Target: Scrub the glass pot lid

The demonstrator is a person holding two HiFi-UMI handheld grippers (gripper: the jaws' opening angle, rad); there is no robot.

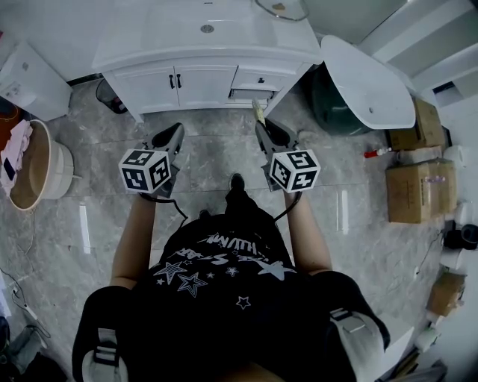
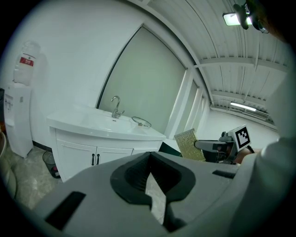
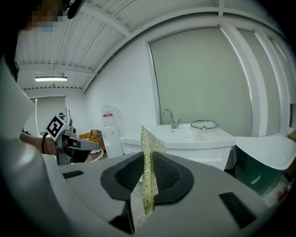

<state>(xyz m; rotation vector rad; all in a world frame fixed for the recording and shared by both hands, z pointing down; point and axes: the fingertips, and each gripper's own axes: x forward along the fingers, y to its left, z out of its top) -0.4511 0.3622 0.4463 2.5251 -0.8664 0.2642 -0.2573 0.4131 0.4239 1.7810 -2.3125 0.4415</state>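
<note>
- Ahead, the glass pot lid (image 1: 280, 9) lies on the vanity counter (image 1: 224, 45), near its right end — well apart from both tools.
- My right gripper (image 1: 263, 130) pinches a scouring pad (image 3: 148, 152) upright; my left gripper (image 1: 173, 134) is pressed together, empty.
- Grey floor (image 1: 209, 153) lies between me and the cabinet front.

The clear, metal-rimmed glass pot lid (image 3: 204, 124) is sitting on the white vanity (image 3: 185, 139), towards the right end of its top. The yellow-green mesh scrub pad (image 3: 148, 157) is standing on edge out in front of the vanity, pinched in the right gripper (image 1: 264, 128).
</note>
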